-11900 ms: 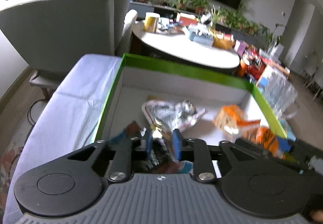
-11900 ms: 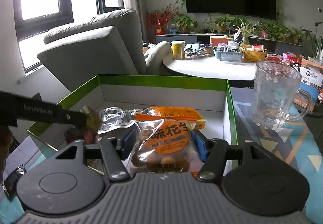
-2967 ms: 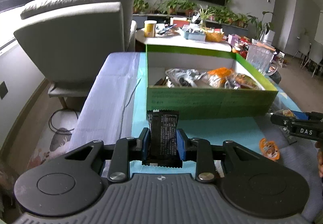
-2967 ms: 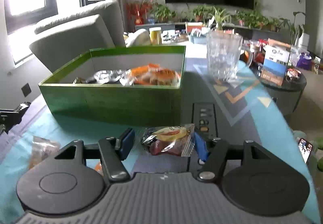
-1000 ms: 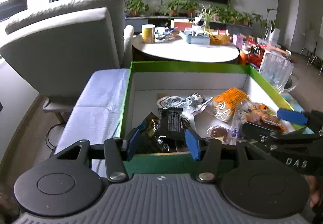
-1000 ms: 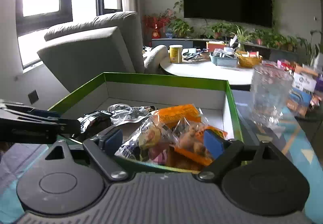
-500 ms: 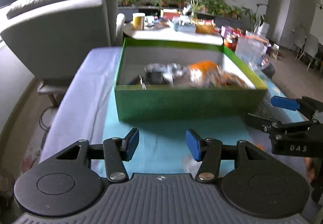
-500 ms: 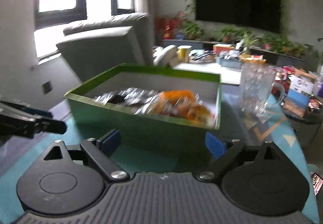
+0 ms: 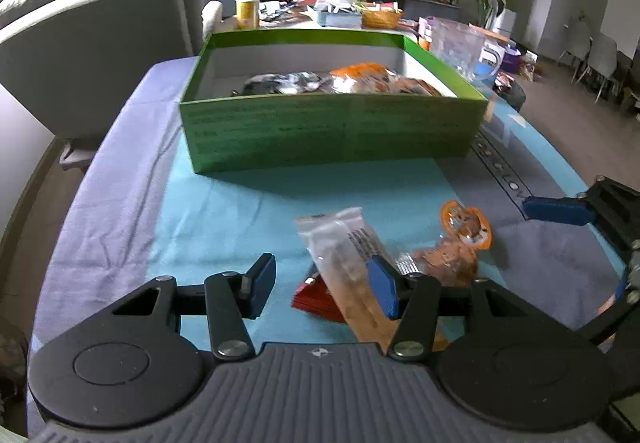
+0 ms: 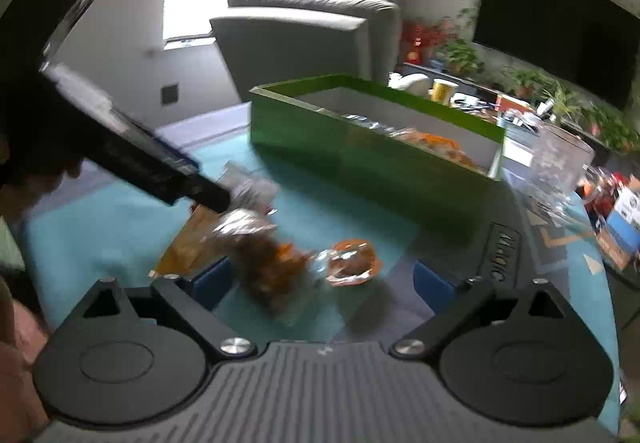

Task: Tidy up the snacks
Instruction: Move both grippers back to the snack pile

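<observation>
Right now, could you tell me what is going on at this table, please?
A person is sorting snacks into the green box, which already holds several packets. Both claws are open and empty. The left claw hangs over a long clear-wrapped bar lying on a red packet. The right claw hangs over a crinkly orange packet, beside a small round orange snack. All four are outside the box.

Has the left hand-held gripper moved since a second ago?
Yes. The left hand-held gripper has pulled back from over the green box, now above snacks on the cloth.
</observation>
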Action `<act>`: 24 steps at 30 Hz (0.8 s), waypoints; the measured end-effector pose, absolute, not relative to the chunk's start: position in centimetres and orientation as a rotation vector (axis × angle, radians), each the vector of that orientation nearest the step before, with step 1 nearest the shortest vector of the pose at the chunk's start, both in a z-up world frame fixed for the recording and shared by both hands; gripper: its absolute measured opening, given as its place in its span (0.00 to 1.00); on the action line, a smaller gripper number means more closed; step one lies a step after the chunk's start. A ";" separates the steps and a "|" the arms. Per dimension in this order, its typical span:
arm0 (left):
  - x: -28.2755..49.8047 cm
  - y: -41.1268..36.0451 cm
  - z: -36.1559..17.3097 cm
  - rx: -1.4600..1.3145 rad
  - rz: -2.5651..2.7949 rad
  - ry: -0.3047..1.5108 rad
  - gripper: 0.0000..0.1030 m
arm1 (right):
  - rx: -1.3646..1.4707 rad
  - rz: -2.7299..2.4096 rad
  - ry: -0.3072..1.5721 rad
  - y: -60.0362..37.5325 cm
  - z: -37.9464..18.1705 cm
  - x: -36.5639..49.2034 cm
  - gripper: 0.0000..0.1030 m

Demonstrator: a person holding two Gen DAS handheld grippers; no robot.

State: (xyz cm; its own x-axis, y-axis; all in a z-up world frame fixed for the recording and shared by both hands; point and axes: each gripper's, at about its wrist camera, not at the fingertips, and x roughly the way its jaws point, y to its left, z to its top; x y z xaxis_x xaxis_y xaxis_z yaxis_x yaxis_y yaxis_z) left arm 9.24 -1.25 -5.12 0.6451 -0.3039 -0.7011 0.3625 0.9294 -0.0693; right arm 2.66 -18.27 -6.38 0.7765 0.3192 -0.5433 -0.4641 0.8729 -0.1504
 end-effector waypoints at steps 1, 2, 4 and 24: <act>9.3 -1.6 -5.2 0.084 -0.388 0.783 0.48 | -0.306 0.427 0.544 -17.8 -6.8 2.8 0.52; 9.4 -1.8 -5.4 0.090 -0.393 0.785 0.48 | -0.322 0.416 0.556 -17.4 -7.2 3.1 0.52; 9.5 -2.4 -5.6 0.103 -0.395 0.784 0.50 | -0.347 0.376 0.571 -16.7 -7.9 3.9 0.52; 13.6 1.4 -6.1 0.036 -0.222 0.766 0.55 | -0.098 0.188 0.659 -20.6 -8.1 7.1 0.52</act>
State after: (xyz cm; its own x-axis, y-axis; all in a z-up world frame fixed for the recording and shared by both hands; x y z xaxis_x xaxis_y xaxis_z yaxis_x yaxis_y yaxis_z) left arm 13.63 1.43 -6.13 0.6987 -0.1863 -0.6907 0.2127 0.9759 -0.0481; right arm 7.10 -20.57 -8.08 0.7743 0.1425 -0.6165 -0.2043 0.9784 -0.0305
